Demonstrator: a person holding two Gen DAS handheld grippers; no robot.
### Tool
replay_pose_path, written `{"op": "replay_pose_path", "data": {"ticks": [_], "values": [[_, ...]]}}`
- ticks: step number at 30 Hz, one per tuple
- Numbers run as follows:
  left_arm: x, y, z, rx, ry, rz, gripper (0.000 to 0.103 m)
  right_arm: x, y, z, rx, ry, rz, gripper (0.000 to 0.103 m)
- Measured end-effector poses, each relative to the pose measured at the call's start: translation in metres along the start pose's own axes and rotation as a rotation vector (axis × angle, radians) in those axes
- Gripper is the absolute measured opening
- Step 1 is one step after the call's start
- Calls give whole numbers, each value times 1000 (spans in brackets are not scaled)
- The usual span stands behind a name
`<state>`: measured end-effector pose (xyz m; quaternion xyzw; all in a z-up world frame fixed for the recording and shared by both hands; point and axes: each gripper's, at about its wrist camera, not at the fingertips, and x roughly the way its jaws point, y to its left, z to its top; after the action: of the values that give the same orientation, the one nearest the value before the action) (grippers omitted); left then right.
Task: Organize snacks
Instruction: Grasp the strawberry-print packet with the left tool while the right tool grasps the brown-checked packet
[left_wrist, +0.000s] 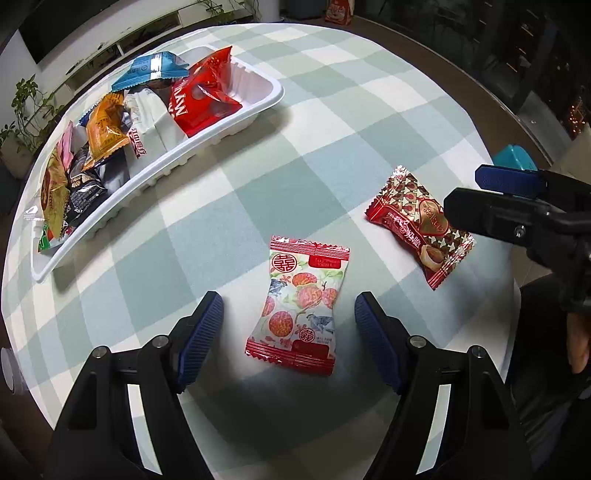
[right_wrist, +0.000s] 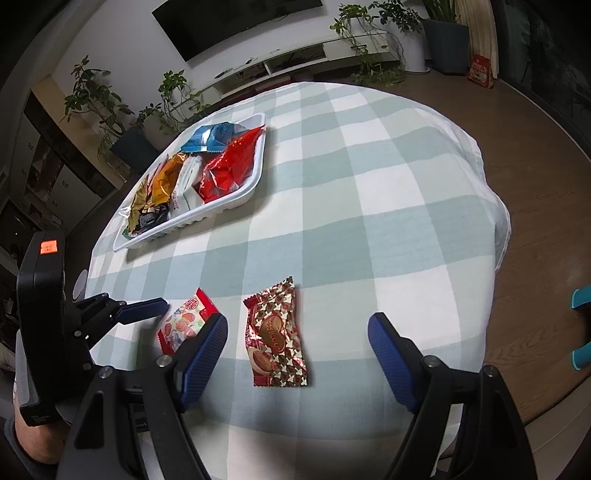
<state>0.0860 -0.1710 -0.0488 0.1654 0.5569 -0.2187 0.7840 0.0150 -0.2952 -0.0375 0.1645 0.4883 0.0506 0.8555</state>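
A white snack packet with red ends and lychee print (left_wrist: 300, 309) lies on the checked tablecloth between the fingers of my open left gripper (left_wrist: 289, 306). It also shows in the right wrist view (right_wrist: 183, 323), partly behind a finger. A red and gold packet with hearts (left_wrist: 421, 225) lies to its right, in front of my open right gripper (right_wrist: 297, 328), also seen in that view (right_wrist: 277, 334). A white tray (left_wrist: 255, 114) at the far left holds several packets; it also shows in the right wrist view (right_wrist: 255, 184).
The table (right_wrist: 369, 184) has a green and white checked cloth and drops off at the right and near edges. Plants, a TV shelf and a wooden floor lie beyond. A teal object (left_wrist: 515, 157) sits past the right edge.
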Motion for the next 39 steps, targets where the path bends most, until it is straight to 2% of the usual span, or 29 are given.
{"op": "replay_pose_path", "data": {"ticks": [2, 4, 5, 13, 18, 26, 32, 37, 39], "values": [[2, -1, 3, -1, 2, -20, 57, 1, 1, -1, -6, 4, -8, 81], [0, -3, 3, 2, 1, -28, 38, 2, 2, -1, -12, 6, -17, 81], [-1, -3, 3, 3, 0, -32, 36, 3, 2, -1, -14, 7, -22, 81], [-12, 8, -15, -32, -29, -68, 32, 6, 6, -3, -40, 10, -63, 80], [-24, 31, -40, -98, -66, -87, 32, 8, 14, -5, -77, 17, -47, 79], [-40, 76, -90, -222, -119, -98, 32, 21, 32, -11, -153, 58, -64, 68], [-47, 98, -113, -311, -187, -126, 32, 32, 44, -15, -209, 78, -117, 68], [-48, 99, -119, -329, -225, -130, 32, 37, 53, -19, -262, 75, -169, 68], [-48, 98, -121, -331, -237, -130, 32, 38, 55, -19, -280, 71, -186, 63]]}}
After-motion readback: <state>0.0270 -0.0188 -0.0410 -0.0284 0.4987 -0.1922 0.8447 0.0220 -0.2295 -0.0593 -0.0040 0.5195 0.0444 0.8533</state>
